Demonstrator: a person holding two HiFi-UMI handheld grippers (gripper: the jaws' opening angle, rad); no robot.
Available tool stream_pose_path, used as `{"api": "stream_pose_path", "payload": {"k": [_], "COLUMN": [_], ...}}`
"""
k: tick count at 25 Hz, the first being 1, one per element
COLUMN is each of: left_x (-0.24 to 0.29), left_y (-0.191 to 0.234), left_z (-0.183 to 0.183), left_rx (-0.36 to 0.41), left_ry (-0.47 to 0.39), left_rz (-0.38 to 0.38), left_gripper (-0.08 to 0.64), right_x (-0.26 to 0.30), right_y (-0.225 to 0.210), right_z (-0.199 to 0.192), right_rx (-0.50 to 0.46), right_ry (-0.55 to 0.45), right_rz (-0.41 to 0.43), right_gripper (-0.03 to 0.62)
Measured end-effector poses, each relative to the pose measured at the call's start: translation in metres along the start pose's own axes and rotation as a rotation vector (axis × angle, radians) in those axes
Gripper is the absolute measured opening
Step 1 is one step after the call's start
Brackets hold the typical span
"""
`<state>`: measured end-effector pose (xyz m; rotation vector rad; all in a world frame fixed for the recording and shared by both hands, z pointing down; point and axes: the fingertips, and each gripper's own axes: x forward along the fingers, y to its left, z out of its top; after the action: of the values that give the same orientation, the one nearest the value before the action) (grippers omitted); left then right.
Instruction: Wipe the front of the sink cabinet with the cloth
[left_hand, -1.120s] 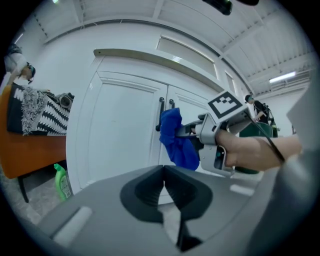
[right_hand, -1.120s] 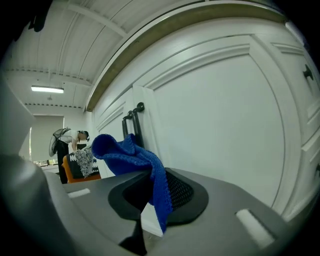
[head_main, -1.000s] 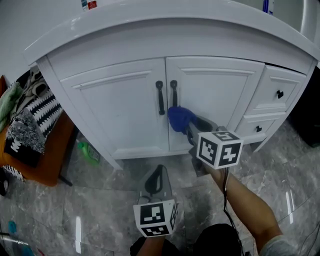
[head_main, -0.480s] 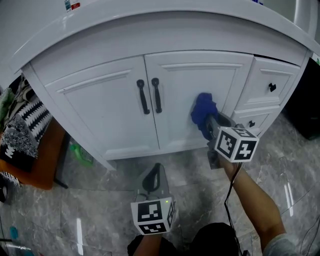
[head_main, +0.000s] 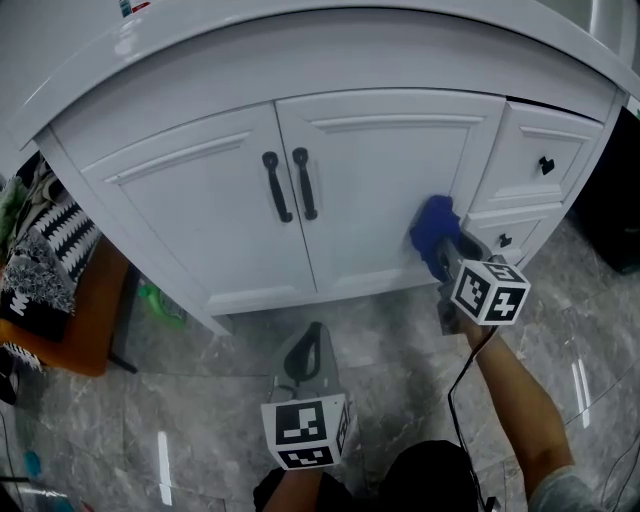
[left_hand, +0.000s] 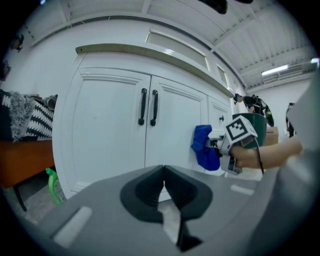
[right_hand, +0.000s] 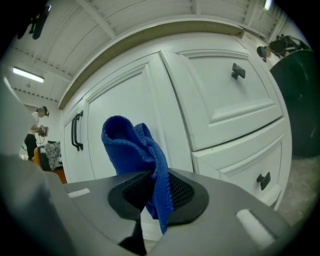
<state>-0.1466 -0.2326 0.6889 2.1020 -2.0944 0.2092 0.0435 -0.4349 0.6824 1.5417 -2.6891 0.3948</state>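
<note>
The white sink cabinet (head_main: 230, 200) has two doors with black handles (head_main: 288, 185) and small drawers (head_main: 535, 160) on its right. My right gripper (head_main: 447, 256) is shut on a bunched blue cloth (head_main: 436, 228), which presses against the right edge of the right door. The right gripper view has the blue cloth (right_hand: 137, 150) pinched between the jaws of my right gripper (right_hand: 156, 192), right against the door. My left gripper (head_main: 308, 352) hangs low over the floor, shut and empty. From the left gripper view, the left gripper (left_hand: 164, 186) faces the doors, and the cloth (left_hand: 204, 147) shows to the right.
A grey marble floor (head_main: 200, 400) lies below the cabinet. An orange seat (head_main: 75, 320) with patterned fabric (head_main: 40, 260) stands to the left, with a green bottle (head_main: 160, 300) on the floor beside it. A dark bin (right_hand: 300, 95) sits to the cabinet's right.
My right gripper has slid the cloth rightward across the right door, from beside the handles to the door's right edge. The left gripper has stayed low.
</note>
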Motion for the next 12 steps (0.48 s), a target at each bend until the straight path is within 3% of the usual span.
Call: {"api": "stream_pose_path", "payload": {"k": [7,12], "left_x": [-0.011,-0.016], "left_y": [0.009,0.022], "left_z": [0.005,0.005], "left_rx": [0.052,0.036], "left_ry": [-0.002,-0.005], "left_rz": [0.024,0.044], "left_gripper": [0.011,0.011], "right_x": [0.007,0.008], "right_y": [-0.001,0.001], "right_z": [-0.031,-0.033], "right_rx": [0.058,0.127], "right_ry": [-0.046,-0.077], "right_rz": [-0.028,-0.051], "right_gripper": [0.059,0.052]}}
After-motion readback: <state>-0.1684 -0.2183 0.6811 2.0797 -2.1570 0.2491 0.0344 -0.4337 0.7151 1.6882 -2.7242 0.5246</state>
